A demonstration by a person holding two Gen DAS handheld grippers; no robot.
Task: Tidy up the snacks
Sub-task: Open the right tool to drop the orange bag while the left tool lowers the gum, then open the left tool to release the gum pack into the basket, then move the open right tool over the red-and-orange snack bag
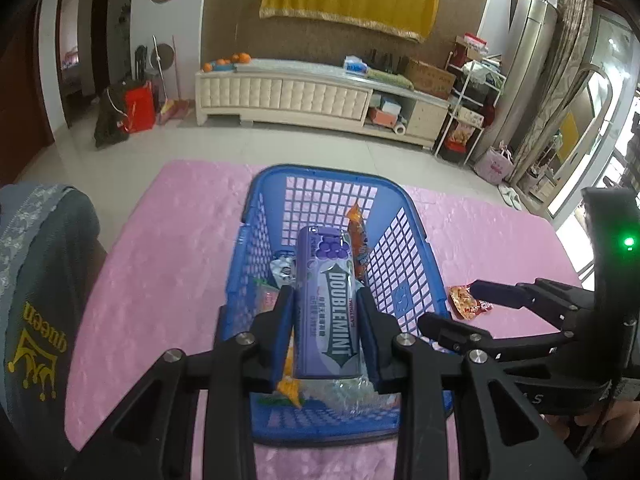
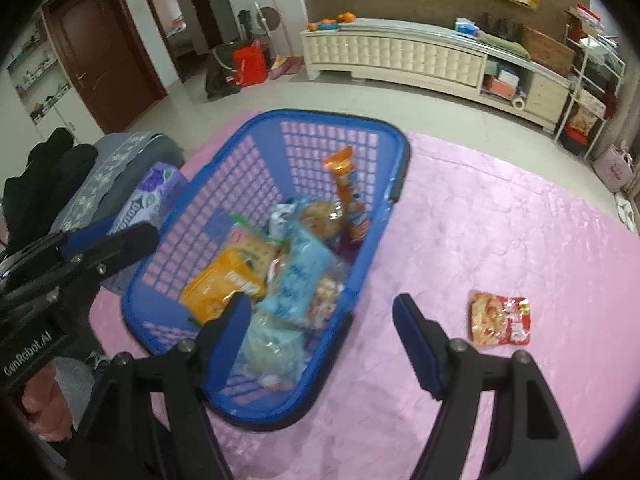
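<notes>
While clamping mint box, left hand-held gripper.

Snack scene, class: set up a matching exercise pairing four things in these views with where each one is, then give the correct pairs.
Things:
1. Purple Doublemint box
2. Red snack packet
3. Tall orange packet
4. Blue basket

Places:
A. lying flat on the pink cloth, outside the basket
B. standing on the pink cloth, holding snacks
C. clamped between the left gripper's fingers
D. leaning upright inside the basket

Pairs: 1-C, 2-A, 3-D, 4-B
</notes>
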